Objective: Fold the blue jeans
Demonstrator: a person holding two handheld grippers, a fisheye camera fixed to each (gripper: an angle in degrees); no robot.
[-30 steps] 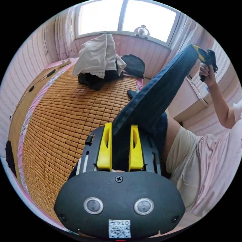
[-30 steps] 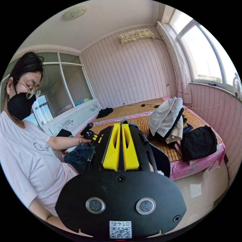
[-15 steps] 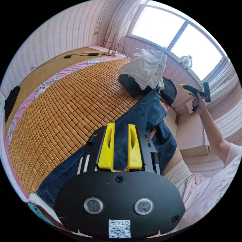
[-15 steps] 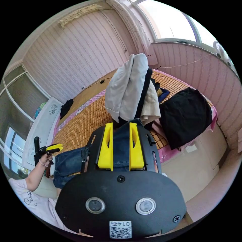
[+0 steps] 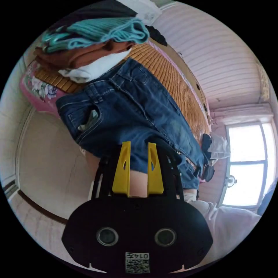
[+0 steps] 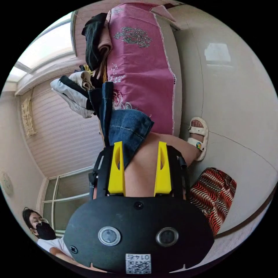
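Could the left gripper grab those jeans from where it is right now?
Probably yes. The left gripper is open, its tips right at the edge of the blue jeans hanging off the bed, with nothing between them.

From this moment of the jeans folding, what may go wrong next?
1. The blue jeans lie on the bamboo mat with the waist part hanging past the bed edge; both grippers look open, so the jeans may slide toward the floor.
2. The stack of folded clothes sits right beside the waistband; dragging the jeans may topple it.
3. The left gripper may catch the open pocket.
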